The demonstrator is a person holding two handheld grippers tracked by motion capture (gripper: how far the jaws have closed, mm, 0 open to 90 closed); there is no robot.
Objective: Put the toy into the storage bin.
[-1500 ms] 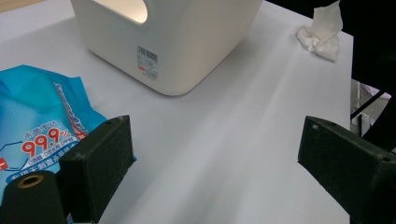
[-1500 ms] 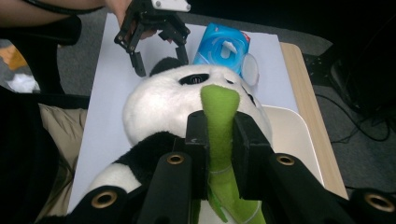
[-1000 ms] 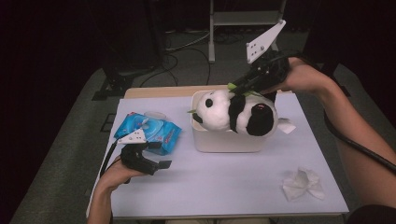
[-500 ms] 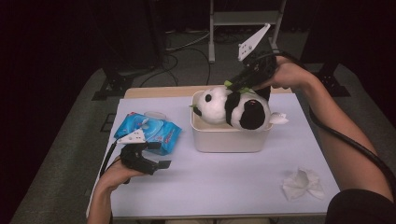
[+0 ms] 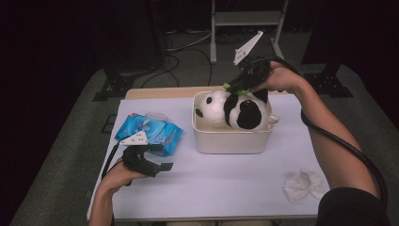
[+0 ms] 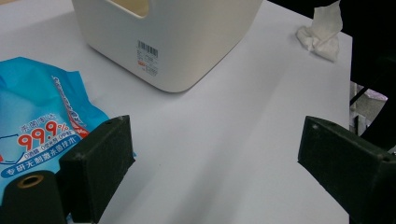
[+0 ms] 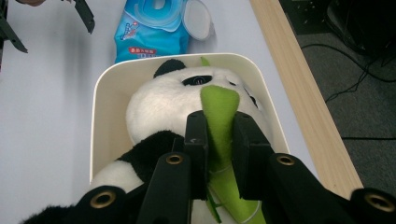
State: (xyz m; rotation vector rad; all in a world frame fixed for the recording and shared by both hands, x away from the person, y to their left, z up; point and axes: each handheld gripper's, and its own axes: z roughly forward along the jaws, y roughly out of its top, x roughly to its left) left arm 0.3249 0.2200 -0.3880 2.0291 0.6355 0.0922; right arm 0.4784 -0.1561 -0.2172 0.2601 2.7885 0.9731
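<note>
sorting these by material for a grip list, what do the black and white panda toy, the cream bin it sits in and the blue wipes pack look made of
Black and white panda toy: soft plush, judging by its fuzzy nap; its green leaf looks like felt.
Cream bin: probably moulded plastic, with smooth matt walls, rounded corners and a barcode sticker.
Blue wipes pack: thin glossy plastic film, crinkled and printed, with what looks like a hard flip lid.

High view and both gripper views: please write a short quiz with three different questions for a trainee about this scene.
1. True or false: the right gripper is clamped on the green felt leaf of the black-and-white plush panda.
2. Where does the panda lie? A) in the cream plastic bin B) on the blue wet-wipe pack C) on the floor
3. Fill in: the left gripper has its jaws ____.

Key: 1 true; 2 A; 3 open.
</note>
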